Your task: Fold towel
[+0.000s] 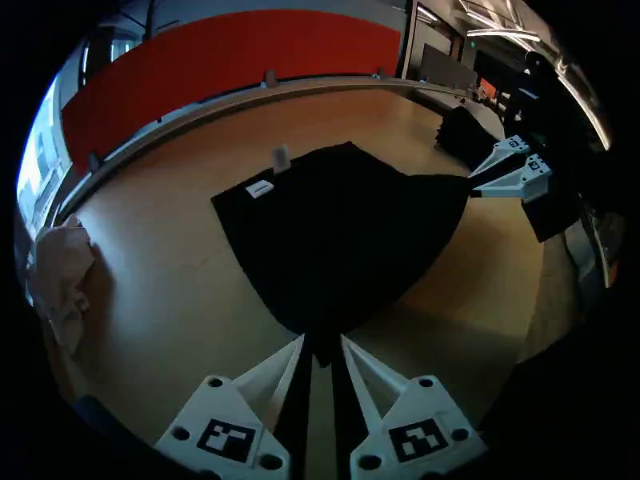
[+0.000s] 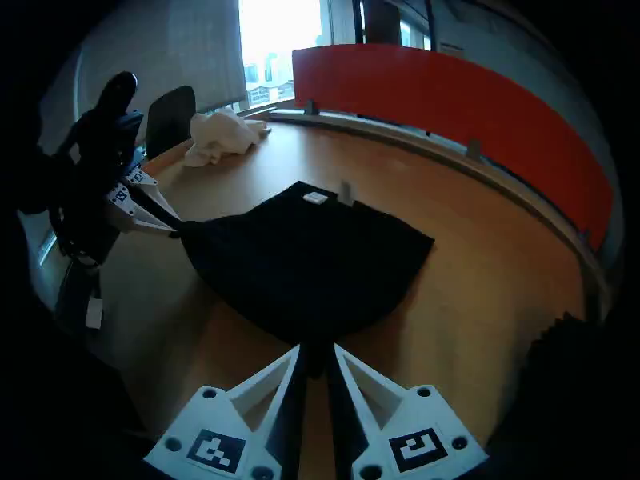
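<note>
A black towel [image 1: 336, 232] lies partly lifted over the wooden table [image 1: 176, 272], with a white tag [image 1: 259, 189] near its far edge. My left gripper [image 1: 322, 352] is shut on the towel's near corner. The right gripper [image 1: 474, 186] appears at the far right, pinching another corner. In the right gripper view the black towel [image 2: 304, 256] spreads ahead with its white tag [image 2: 317, 197]. My right gripper [image 2: 317, 358] is shut on a towel corner, and the left gripper [image 2: 172, 228] holds the corner at the left.
A crumpled white cloth [image 1: 60, 272] sits at the table's left edge, also seen as white cloth [image 2: 220, 136] far off. A red partition [image 1: 232, 56] runs behind the table. A dark pile [image 1: 468, 136] lies at the far right. A black chair [image 2: 170, 116] stands beyond the table.
</note>
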Demonstrator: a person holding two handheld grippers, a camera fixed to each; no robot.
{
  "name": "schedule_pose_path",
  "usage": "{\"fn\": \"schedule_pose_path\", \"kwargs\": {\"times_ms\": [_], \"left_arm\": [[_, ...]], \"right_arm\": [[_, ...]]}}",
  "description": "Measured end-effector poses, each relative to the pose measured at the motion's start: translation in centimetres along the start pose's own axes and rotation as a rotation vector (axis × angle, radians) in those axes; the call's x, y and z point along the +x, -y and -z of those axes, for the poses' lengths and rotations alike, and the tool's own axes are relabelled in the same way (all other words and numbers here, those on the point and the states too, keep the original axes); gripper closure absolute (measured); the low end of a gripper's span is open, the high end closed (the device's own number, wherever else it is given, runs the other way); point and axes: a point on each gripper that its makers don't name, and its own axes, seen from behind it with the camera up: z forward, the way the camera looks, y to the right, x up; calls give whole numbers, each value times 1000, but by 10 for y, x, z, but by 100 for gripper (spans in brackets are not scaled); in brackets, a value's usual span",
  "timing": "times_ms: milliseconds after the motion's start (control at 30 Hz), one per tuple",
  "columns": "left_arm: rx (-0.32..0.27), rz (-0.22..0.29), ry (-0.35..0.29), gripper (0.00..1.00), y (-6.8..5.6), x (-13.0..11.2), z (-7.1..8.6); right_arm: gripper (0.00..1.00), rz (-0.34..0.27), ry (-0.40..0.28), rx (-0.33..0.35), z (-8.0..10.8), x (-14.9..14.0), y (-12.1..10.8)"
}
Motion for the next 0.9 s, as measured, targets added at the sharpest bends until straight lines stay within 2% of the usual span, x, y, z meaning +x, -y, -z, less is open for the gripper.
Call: {"fn": "schedule_pose_path", "kwargs": {"times_ms": [400, 900], "left_arm": [[-14, 59, -20, 85, -12, 19, 38], [-38, 99, -27, 85, -21, 30, 64]], "right_arm": [[85, 16, -17, 8, 37, 23, 9], [85, -10, -23, 29, 65, 33, 28]]}}
